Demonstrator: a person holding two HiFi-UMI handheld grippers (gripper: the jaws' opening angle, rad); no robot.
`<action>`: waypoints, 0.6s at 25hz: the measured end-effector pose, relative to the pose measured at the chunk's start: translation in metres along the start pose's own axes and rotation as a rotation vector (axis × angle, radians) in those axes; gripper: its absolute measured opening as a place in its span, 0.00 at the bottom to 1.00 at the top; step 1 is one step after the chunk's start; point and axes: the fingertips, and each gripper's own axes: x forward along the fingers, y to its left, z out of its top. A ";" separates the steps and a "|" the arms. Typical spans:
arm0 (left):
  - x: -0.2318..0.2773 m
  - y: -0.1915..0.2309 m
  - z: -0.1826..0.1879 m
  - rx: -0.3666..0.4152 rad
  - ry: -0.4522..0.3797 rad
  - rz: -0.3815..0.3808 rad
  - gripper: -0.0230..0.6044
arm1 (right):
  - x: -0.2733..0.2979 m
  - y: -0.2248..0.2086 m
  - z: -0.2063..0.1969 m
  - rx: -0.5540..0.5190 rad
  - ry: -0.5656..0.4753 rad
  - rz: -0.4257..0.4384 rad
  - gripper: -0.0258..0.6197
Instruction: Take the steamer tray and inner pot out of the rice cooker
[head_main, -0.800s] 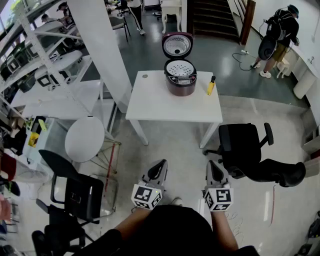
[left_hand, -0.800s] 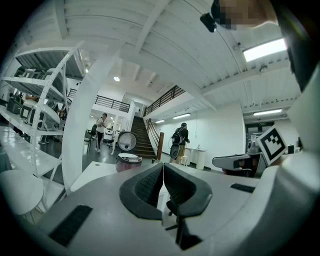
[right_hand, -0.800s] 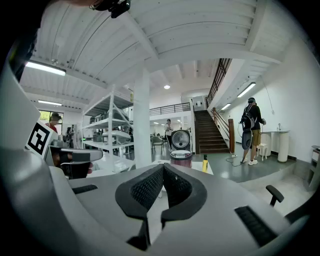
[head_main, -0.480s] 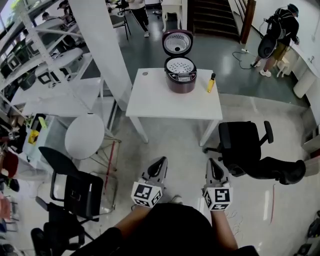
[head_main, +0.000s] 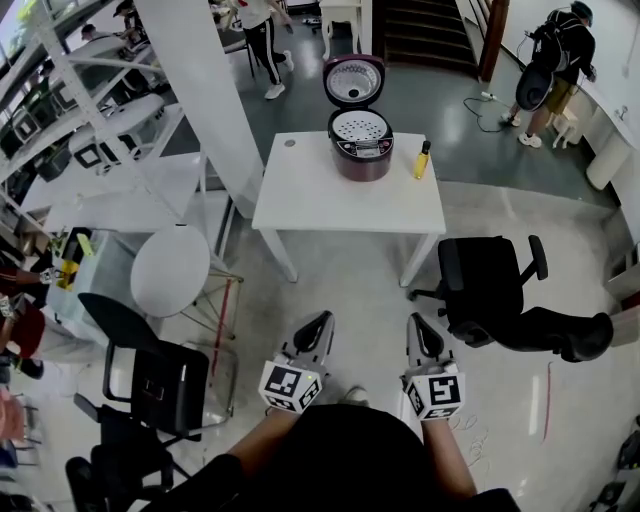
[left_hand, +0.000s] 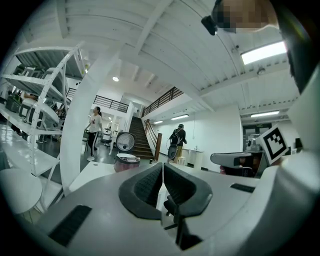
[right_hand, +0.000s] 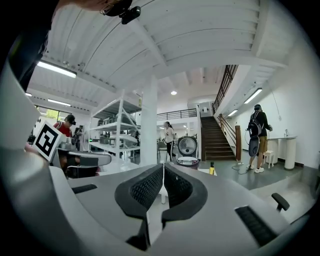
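- The rice cooker (head_main: 361, 150) stands at the far edge of the white tabletop (head_main: 330, 205), its lid (head_main: 354, 80) raised. A yellow bottle (head_main: 423, 162) is just beside it, toward the far right corner.
- The perforated steamer tray (head_main: 359, 128) sits in the cooker's mouth; the inner pot beneath it is hidden.
- The left tongs (head_main: 316, 328) and right tongs (head_main: 421, 330) are both pressed together on nothing, well short of the tabletop's near edge.
- Nothing looks lifted out yet: the approach, the tray and then the pot all appear to remain.
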 end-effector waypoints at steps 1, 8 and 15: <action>0.000 0.000 -0.001 -0.003 0.004 -0.008 0.04 | -0.001 -0.002 0.000 0.003 -0.004 -0.004 0.04; -0.005 0.015 -0.002 -0.067 -0.020 0.014 0.39 | -0.003 -0.012 -0.009 0.014 0.035 0.015 0.37; -0.007 0.015 -0.011 -0.040 0.003 0.040 0.45 | -0.005 -0.013 -0.034 -0.001 0.109 0.054 0.41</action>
